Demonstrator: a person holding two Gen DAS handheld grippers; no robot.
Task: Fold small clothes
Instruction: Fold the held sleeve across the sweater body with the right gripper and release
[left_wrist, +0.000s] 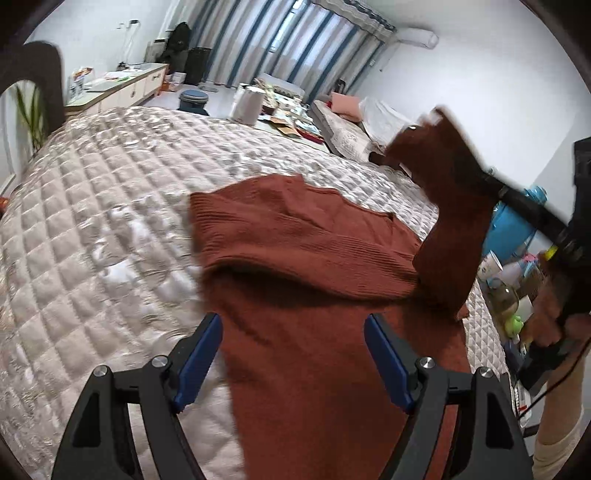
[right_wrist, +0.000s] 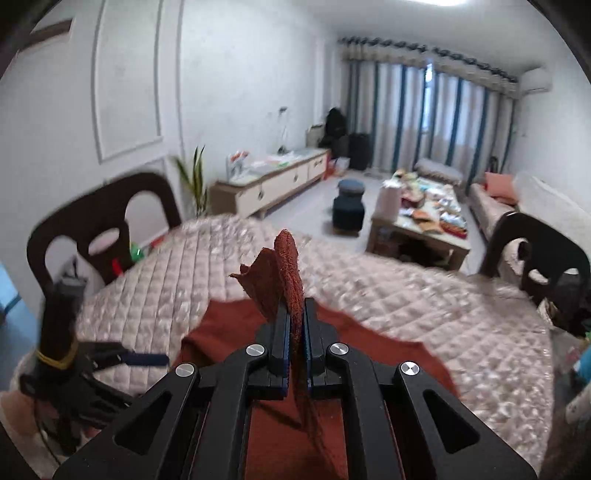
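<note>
The rust-red ribbed knit sweater (left_wrist: 306, 258) lies on the quilted beige worktop (left_wrist: 110, 221). The right gripper (right_wrist: 295, 325) pinches a raised sleeve above the sweater's body; the left gripper (left_wrist: 293, 354) hovers over it, fingers wide. Best to lay the sleeve flat across the body, avoiding bunching.

A home living room: sofa (right_wrist: 495, 206), coffee table (right_wrist: 424, 236), striped curtains (right_wrist: 436, 118).
</note>
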